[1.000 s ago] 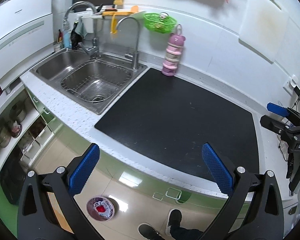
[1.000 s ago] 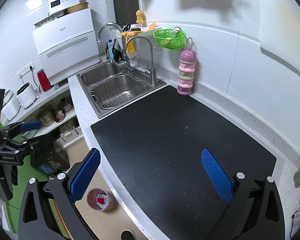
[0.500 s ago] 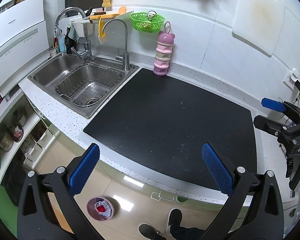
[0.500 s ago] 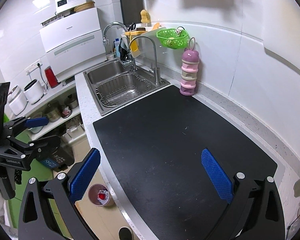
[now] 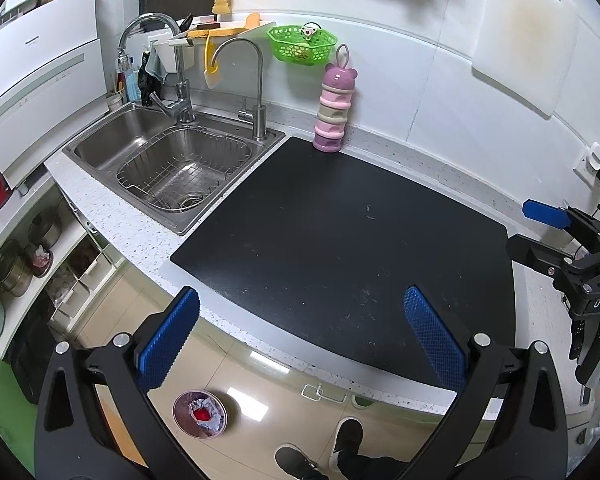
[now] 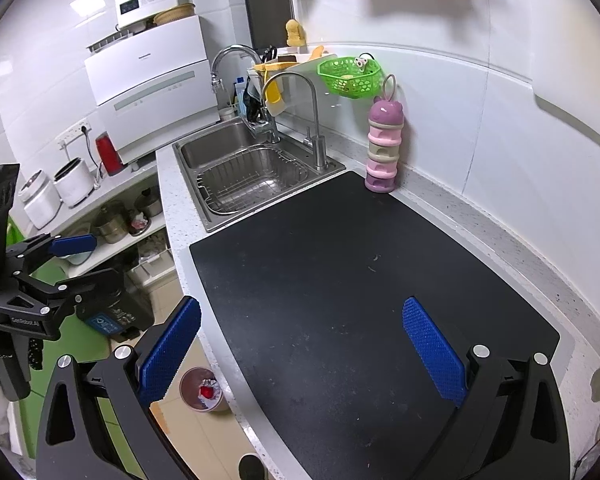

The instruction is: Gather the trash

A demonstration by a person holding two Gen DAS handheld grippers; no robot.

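Observation:
A small round trash bin (image 5: 199, 414) stands on the floor below the counter, holding crumpled wrappers and something red; it shows again as the trash bin (image 6: 202, 390) in the right wrist view. My left gripper (image 5: 302, 338) hangs open over the counter's front edge, nothing between its blue pads. My right gripper (image 6: 302, 348) is open above the black mat (image 6: 360, 280), also holding nothing. Each gripper appears in the other's view: the right gripper (image 5: 540, 232) at the far right, the left gripper (image 6: 66, 264) at the far left. The black mat (image 5: 340, 240) bears only tiny specks.
A steel sink (image 5: 172, 160) with a wire basket and two taps lies left of the mat. A pink stacked container (image 5: 334, 112) stands against the wall, under a green basket (image 5: 302, 44). A person's shoes (image 5: 320, 452) stand on the floor by the cabinet.
Both grippers have drawn back and risen a little, so the sink, container and mat sit lower and more centred in view. Both stay open and hold nothing.

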